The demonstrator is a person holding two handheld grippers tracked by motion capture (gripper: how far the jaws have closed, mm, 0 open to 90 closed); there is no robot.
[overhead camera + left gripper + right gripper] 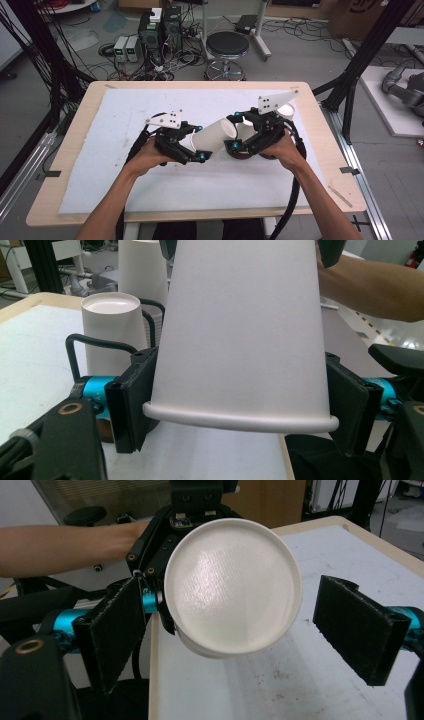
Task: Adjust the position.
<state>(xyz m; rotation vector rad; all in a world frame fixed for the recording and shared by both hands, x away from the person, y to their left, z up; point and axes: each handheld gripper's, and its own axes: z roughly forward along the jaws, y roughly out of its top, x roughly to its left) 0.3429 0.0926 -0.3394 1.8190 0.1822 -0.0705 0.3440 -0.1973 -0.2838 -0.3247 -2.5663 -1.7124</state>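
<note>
A white paper cup (214,136) lies level above the white mat, held near its rim by my left gripper (197,143). In the left gripper view both black pads (131,400) press on the cup's wall (240,335) just behind the rolled rim, so my left gripper (240,404) is shut on it. The cup's closed bottom (232,585) points into my right gripper (240,625), which is open. Its right pad (357,625) stands well clear of the cup and its left pad (117,630) is close beside it. In the high view my right gripper (235,133) meets the cup's narrow end.
Two more white cups stand upside down on the mat (125,120), one (110,327) close behind the held cup and one (286,110) at the far right. Beyond the wooden table edge (200,85) are a black stool (227,45), cables and equipment.
</note>
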